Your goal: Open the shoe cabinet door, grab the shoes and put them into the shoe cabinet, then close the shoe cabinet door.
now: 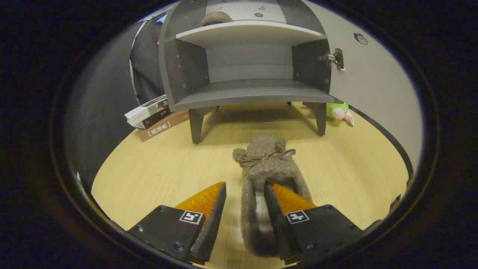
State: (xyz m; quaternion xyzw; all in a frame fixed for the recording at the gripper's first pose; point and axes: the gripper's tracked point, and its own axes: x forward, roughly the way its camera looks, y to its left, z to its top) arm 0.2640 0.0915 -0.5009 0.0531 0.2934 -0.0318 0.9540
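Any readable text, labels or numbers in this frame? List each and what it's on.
Nothing reads cleanly.
Brown book spine: bracketed characters, too blurred to read.
Stacked books on top of it: print too small.
Shoe cabinet, upper back panel: small marks, unreadable.
Finger tags: square coded patterns, no words.
Gripper is open, its fingers astride one side wall of the slipper.

A staged home corner set up inside a booth: a small grey laminate shoe cabinet [248,71] on short legs stands with its door open on a pale wood-grain tabletop [160,172], with a fuzzy brown bow-tied slipper [267,158], stacked books [153,116] and a green-and-pink plush toy [339,111] around it.
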